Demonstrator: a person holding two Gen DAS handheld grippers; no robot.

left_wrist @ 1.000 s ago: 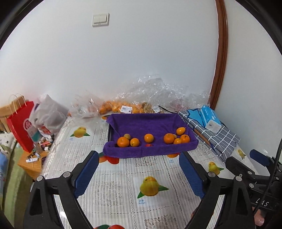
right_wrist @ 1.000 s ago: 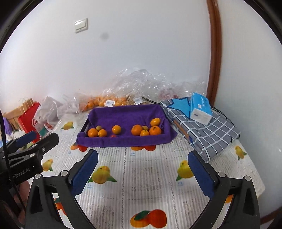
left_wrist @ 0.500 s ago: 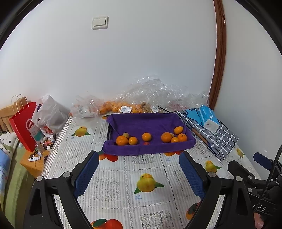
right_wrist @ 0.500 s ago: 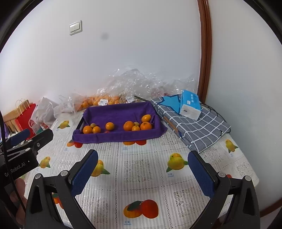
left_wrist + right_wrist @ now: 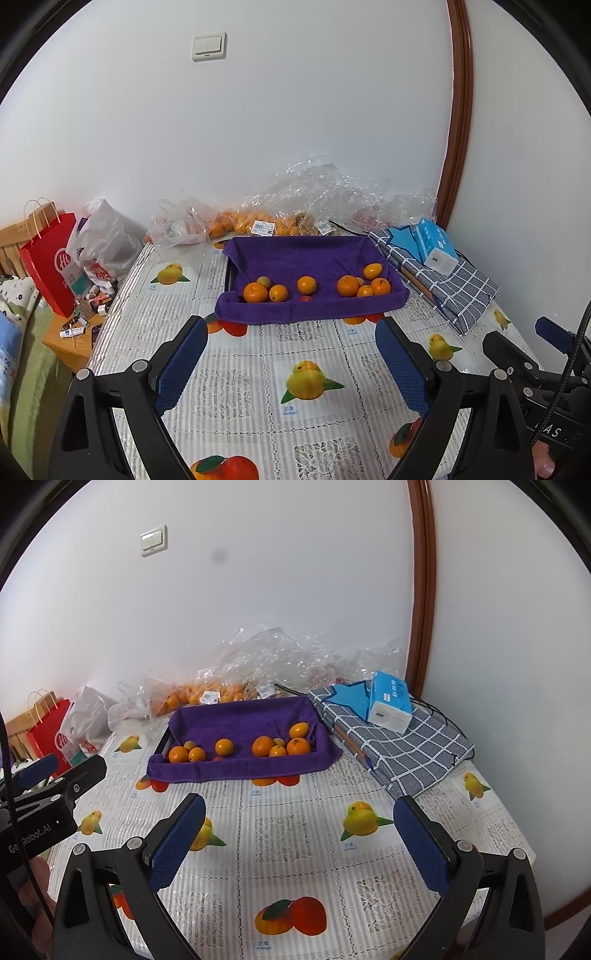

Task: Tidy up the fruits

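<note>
Oranges (image 5: 307, 285) lie in the purple-towel-lined tray (image 5: 312, 254); left gripper (image 5: 291, 363) and right gripper (image 5: 300, 843) jaws spread, empty.

eight oranges (image 5: 306, 285), one tray (image 5: 310, 254), one tissue pack (image 5: 436, 245)

Fuzzy purple cloth (image 5: 314, 258) lines the tray; crinkly glossy plastic wrap (image 5: 332, 192) behind.

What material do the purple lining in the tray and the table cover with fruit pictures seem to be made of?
The purple lining looks like soft terry or microfibre cloth: a matte, fuzzy surface, draped in folds over the tray's edges. The table cover with fruit pictures seems to be plastic, probably vinyl: it lies flat, shows a slight sheen, and has a lace-like pattern printed or embossed around the pictures. I cannot tell which.
</note>
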